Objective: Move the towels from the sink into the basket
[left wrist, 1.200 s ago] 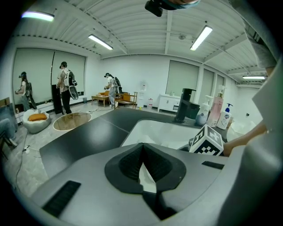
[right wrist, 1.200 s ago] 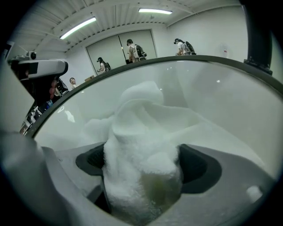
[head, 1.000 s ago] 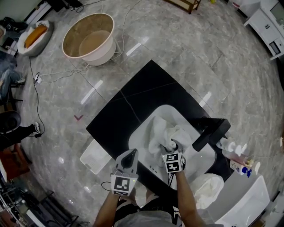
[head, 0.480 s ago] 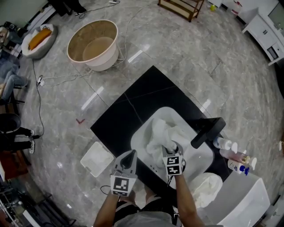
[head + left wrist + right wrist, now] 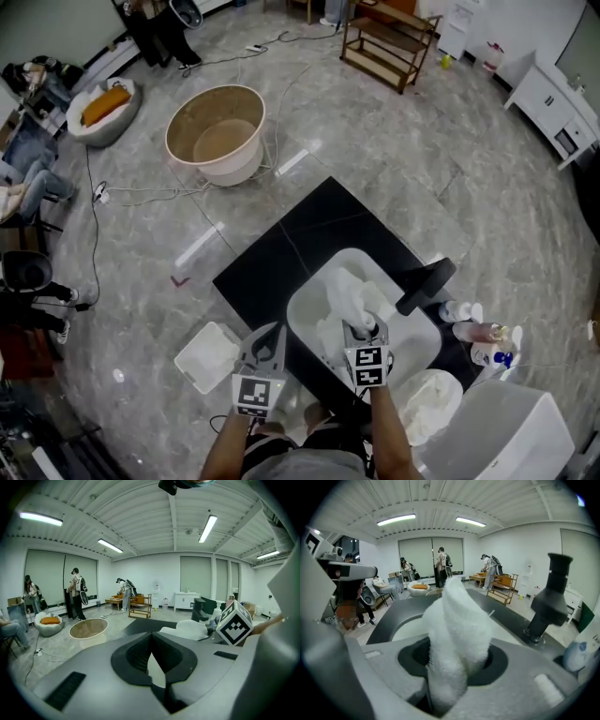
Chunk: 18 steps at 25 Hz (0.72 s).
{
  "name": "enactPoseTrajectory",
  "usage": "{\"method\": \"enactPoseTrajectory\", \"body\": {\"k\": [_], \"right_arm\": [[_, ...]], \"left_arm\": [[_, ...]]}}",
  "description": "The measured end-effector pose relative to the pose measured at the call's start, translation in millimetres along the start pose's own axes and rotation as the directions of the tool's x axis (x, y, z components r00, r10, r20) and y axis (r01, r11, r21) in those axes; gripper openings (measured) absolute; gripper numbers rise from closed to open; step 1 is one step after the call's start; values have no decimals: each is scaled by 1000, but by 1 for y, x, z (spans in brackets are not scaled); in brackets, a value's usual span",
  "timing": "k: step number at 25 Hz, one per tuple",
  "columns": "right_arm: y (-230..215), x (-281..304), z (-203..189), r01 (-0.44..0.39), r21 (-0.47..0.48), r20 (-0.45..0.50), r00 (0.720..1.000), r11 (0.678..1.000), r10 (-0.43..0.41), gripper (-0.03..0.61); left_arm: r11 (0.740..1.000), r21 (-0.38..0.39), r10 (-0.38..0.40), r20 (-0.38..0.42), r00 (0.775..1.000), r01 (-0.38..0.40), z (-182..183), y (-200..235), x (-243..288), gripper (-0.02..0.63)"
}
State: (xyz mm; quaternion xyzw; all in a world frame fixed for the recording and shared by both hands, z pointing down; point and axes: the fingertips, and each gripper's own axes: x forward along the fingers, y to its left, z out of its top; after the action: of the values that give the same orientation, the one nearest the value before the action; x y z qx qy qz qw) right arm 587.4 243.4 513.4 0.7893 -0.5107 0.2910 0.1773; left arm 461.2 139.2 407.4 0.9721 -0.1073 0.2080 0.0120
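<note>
White towels (image 5: pixel 349 298) lie heaped in the white sink (image 5: pixel 307 307), which is set in a black counter. My right gripper (image 5: pixel 365 329) is over the sink's near side, shut on a bunched white towel (image 5: pixel 458 620) that stands up between its jaws; those jaws have just been closing on it. My left gripper (image 5: pixel 273 331) hangs left of the sink over the counter edge, its jaws shut with nothing in them (image 5: pixel 151 637). The round beige basket (image 5: pixel 217 131) stands on the floor far up and to the left, and shows again in the left gripper view (image 5: pixel 88 628).
A black faucet (image 5: pixel 424 286) rises at the sink's right side (image 5: pixel 551 603). Bottles (image 5: pixel 480 334) stand right of it. A white tray (image 5: pixel 208 357) lies on the floor by the counter's left corner. Cables (image 5: pixel 141 192) trail near the basket. People stand at the room's far side (image 5: pixel 77 592).
Both grippers have risen. The right one has drawn its towel up out of the heap in the sink. The head view has tilted, so the basket sits lower in the frame.
</note>
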Motion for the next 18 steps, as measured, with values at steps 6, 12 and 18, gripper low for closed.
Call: {"method": "enactPoseTrajectory", "body": {"k": [6, 12, 18], "right_arm": [[11, -38, 40, 22, -35, 80, 997, 999, -19, 172], [39, -74, 99, 21, -62, 208, 978, 998, -8, 173], [79, -110, 147, 12, -110, 310, 950, 994, 23, 173]], "left_arm": [[999, 17, 48, 67, 997, -50, 28, 13, -37, 9], [994, 18, 108, 120, 987, -111, 47, 32, -83, 9], [984, 13, 171, 162, 972, -175, 56, 54, -130, 9]]}}
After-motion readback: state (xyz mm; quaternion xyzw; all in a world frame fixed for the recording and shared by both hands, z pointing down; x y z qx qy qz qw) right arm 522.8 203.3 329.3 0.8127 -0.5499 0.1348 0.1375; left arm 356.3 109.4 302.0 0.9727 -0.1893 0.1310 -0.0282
